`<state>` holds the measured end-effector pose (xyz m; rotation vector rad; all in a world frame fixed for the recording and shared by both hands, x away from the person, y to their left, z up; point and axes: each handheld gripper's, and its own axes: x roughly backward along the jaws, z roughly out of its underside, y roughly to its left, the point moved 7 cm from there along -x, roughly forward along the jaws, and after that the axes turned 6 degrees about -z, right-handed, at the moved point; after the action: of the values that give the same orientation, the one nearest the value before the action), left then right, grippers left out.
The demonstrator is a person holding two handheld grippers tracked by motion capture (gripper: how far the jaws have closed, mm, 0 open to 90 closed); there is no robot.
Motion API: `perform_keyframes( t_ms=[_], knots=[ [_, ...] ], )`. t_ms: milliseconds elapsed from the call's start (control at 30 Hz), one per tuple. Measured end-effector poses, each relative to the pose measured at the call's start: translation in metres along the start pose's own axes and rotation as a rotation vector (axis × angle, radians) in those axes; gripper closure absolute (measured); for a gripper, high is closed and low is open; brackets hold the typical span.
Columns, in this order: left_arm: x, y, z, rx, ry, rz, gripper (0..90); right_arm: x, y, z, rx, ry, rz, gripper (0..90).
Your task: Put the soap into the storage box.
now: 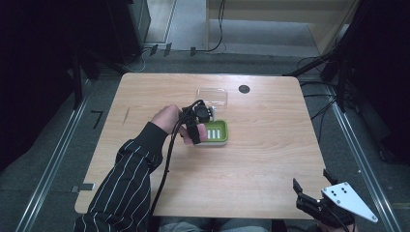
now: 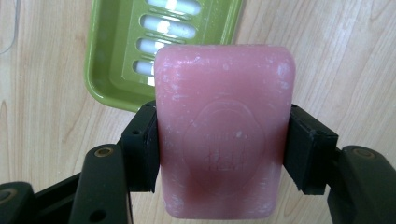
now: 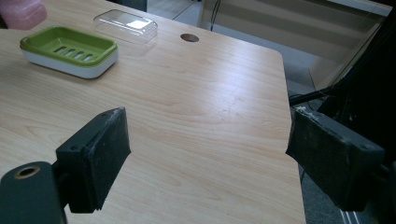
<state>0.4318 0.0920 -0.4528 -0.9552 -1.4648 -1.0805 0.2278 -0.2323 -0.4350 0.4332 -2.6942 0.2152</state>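
A pink bar of soap (image 2: 224, 116) is clamped by its long sides in my left gripper (image 2: 222, 144), which is shut on it. It hangs just over the near left corner of a green slotted soap dish (image 2: 116, 56). In the high view a hand holds that left gripper (image 1: 194, 133) at the left edge of the dish (image 1: 216, 131), mid-table. From the right gripper view the dish (image 3: 70, 49) has a white base, and the soap (image 3: 21, 11) shows beside it at the top left. My right gripper (image 3: 208, 158) is open and holds nothing, hovering over the table's near right corner (image 1: 313, 182).
A clear plastic lid (image 1: 212, 95) lies on the wooden table (image 1: 270, 159) just behind the dish. A dark round hole (image 1: 244, 89) sits farther back to the right. Black stands and cables surround the table on the grey floor.
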Motion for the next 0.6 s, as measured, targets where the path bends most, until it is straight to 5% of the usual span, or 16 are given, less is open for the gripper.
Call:
perform_keyframes(
  t_ms=[600],
  knots=[
    [-0.002,0.007,-0.014,-0.032,-0.013,-0.013,38.6,0.006,-0.002,0.004,0.000,0.005,0.018,13.5]
  ],
)
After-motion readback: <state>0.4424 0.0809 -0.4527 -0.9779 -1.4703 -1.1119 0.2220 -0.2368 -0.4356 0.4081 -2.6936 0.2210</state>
